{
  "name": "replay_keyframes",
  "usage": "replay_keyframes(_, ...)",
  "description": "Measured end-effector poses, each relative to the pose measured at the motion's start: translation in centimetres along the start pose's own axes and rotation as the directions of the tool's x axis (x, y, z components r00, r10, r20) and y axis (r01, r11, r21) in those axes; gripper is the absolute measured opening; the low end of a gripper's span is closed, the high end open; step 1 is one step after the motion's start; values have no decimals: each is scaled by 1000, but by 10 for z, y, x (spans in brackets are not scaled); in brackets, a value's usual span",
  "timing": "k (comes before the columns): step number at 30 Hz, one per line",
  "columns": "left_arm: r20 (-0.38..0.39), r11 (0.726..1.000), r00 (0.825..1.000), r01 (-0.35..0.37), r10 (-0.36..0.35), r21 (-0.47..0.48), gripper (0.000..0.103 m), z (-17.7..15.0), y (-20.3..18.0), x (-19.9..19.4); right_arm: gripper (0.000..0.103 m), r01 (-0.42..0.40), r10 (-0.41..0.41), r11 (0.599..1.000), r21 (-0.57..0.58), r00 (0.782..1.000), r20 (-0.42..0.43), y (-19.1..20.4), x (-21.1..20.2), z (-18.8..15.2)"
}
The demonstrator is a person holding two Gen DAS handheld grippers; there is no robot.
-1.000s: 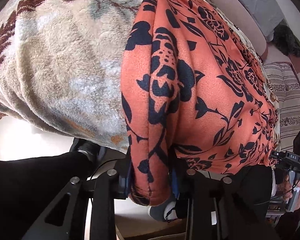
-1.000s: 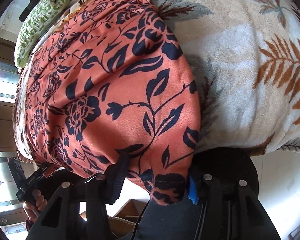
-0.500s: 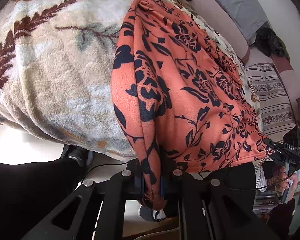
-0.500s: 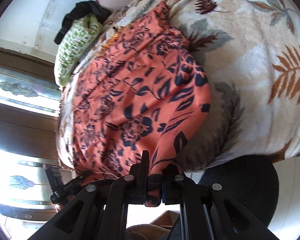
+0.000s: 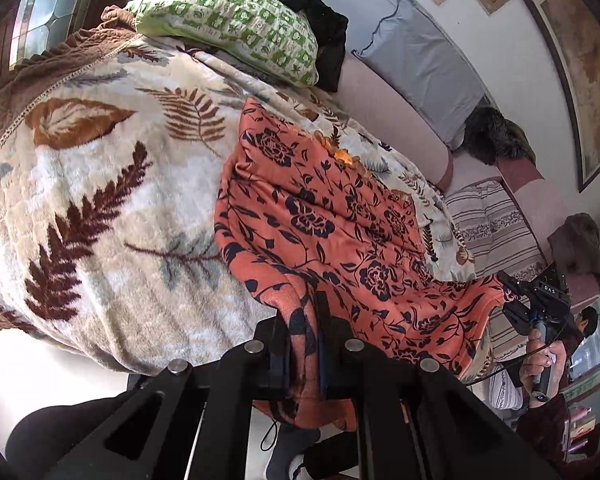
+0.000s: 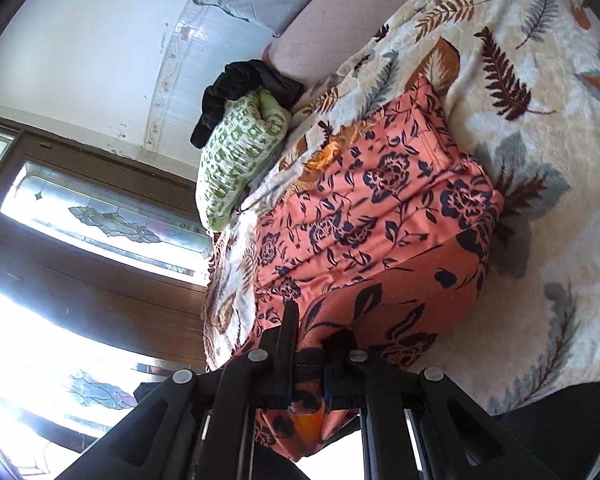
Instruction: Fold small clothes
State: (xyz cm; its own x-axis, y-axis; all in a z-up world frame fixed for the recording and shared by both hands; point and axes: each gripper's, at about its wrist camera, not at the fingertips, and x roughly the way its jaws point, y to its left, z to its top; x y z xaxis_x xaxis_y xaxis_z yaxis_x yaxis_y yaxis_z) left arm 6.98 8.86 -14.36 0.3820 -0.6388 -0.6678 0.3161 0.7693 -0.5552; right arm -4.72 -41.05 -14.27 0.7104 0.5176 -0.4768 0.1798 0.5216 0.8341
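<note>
The orange flowered garment [image 5: 340, 232] lies on the leaf-patterned blanket [image 5: 100, 208] that covers the bed, with its near hem pulled up off the bed's near edge and the rest spread away toward the far side, where a green patterned pillow [image 5: 236, 28] sits by the head.

The left claw [image 5: 303, 344] is closed on one near corner of the garment; the cloth bunches between its jaws and a tail of it hangs below them. The right claw [image 6: 309, 354] is closed on the other near corner in the same way, with orange fabric pinched between the jaws and drooping beneath. In the left wrist view the right claw [image 5: 536, 300] shows at the far end of the lifted hem, held in a hand [image 5: 542, 364], so the hem runs as a line from one claw to the other along the bed's near edge.

What the coming move turns on is this: the garment's body lies straight ahead of both claws, its long axis running away from them across the bed toward the far edge. Neither claw is clearly nearer; each holds its own corner. To fold it, I judge that both corners have to travel forward together over the cloth, keeping the hem taut and level so it lands square on the far end.
</note>
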Motion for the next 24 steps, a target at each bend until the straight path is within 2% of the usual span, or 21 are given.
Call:
replay_keyframes(8,39,999,999,-23,24,-32,10,21,-7,-8,10,-74,74,997,-6,994,85,23,-19,22)
replay_keyframes(18,75,997,995,-54,58,-53,10,8,-16,-38,10,-134,137,990,-36,985,109,49,-42,19)
replay_keyframes(24,90,997,994,-53,58,-55,10,5,-23,-52,10,-137,143,989,-59,982,124,62,-60,11)
